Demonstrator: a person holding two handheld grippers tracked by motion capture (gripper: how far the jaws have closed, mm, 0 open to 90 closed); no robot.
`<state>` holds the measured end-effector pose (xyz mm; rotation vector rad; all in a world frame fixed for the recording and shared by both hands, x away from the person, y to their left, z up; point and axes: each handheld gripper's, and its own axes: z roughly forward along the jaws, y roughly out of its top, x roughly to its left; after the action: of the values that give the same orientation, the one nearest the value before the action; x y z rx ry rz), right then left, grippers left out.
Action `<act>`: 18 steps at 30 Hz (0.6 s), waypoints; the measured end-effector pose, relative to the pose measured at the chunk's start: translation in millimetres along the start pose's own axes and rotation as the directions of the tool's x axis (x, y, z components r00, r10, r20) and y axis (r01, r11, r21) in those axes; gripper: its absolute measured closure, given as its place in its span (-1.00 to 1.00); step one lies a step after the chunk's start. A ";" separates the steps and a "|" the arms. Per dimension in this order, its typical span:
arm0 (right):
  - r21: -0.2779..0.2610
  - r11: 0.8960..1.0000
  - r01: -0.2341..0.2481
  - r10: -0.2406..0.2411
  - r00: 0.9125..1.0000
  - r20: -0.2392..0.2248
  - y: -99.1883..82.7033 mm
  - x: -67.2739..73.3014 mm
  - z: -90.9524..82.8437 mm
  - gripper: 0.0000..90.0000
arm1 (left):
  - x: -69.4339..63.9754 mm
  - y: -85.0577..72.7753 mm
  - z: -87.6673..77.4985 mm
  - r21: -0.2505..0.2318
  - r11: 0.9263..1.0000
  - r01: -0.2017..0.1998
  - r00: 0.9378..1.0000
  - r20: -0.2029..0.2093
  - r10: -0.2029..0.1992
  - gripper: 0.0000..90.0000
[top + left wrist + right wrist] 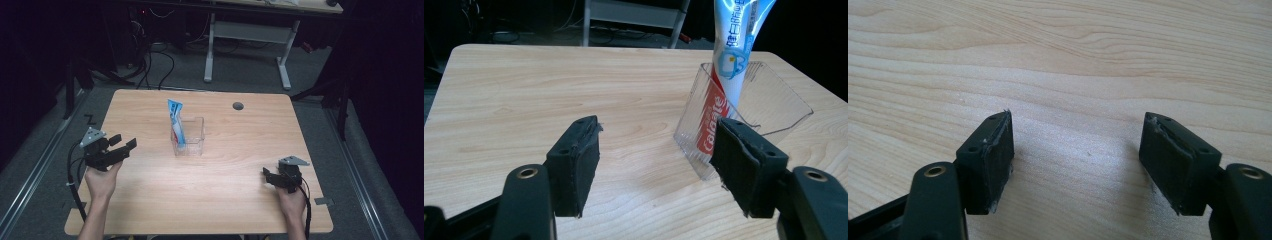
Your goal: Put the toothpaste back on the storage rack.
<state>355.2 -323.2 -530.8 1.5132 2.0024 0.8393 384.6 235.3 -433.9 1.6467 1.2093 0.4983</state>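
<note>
Nearest, the left hand-held gripper (124,144) and right hand-held gripper (266,175) both hover spread and empty over the pale wooden worktop (240,145). Farther on, mid-worktop, a blue-and-white toothpaste tube (176,122) stands upright in a clear plastic box (195,142), well apart from both. Up close, the left gripper view reads the tube's red lettering (713,120).

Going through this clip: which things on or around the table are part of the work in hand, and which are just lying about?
Part of the work:
- toothpaste tube, standing in the container
- clear plastic container
- left gripper, open, facing them
- right gripper, open over bare table

Lying about:
- white desk frame behind
- floor cables
</note>
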 end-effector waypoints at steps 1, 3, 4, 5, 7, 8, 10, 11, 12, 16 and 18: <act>0.000 1.000 0.000 0.000 1.000 0.000 0.0 0.0 0.0 -0.33 | 0.4 -1.4 -0.3 0.001 1.000 0.001 1.000 0.000 -0.001 -0.20; 0.000 1.000 0.000 0.000 1.000 0.001 0.0 0.0 0.0 -0.33 | 1.0 -4.4 -1.0 0.003 1.000 0.004 1.000 -0.002 -0.004 -0.20; 0.000 1.000 0.000 0.000 1.000 0.001 0.0 0.0 0.0 -0.33 | 1.0 -4.4 -1.0 0.003 1.000 0.004 1.000 -0.002 -0.004 -0.21; 0.000 1.000 0.000 0.000 1.000 0.000 0.0 0.0 0.0 -0.33 | 1.6 -6.1 -1.5 0.004 1.000 0.007 1.000 -0.002 -0.007 -0.21; 0.000 1.000 0.000 0.000 1.000 0.000 0.0 0.0 0.0 -0.33 | 2.7 -8.6 -2.6 0.003 1.000 0.012 1.000 -0.004 -0.012 -0.21; 0.000 1.000 0.001 -0.001 1.000 0.000 0.0 0.0 0.0 -0.33 | 3.1 -9.9 -3.1 0.002 1.000 0.015 1.000 -0.003 -0.015 -0.21; 0.000 1.000 0.001 -0.001 1.000 0.000 0.0 0.0 0.0 -0.33 | 4.2 -12.9 -4.1 0.003 1.000 0.016 1.000 -0.005 -0.016 -0.21; 0.000 1.000 0.001 -0.001 1.000 0.000 0.0 0.0 0.0 -0.33 | 4.9 -14.5 -4.6 0.005 1.000 0.018 1.000 -0.005 -0.018 -0.21; 0.000 1.000 0.001 -0.001 1.000 0.000 0.0 0.0 0.0 -0.33 | 5.5 -16.1 -5.1 0.005 1.000 0.023 1.000 -0.005 -0.023 -0.21; 0.000 1.000 0.000 0.000 1.000 0.000 0.0 0.1 0.0 -0.33 | 7.9 -22.5 -8.4 0.001 0.999 0.034 0.999 -0.005 -0.034 -0.21; 0.000 1.000 0.001 -0.001 1.000 0.000 0.0 0.0 0.0 -0.33 | 8.2 -23.5 -8.7 -0.001 0.999 0.036 0.999 -0.006 -0.036 -0.21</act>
<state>355.3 -323.2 -530.8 1.5118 2.0029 0.8396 370.1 246.8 -452.7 1.6212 1.2411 0.4813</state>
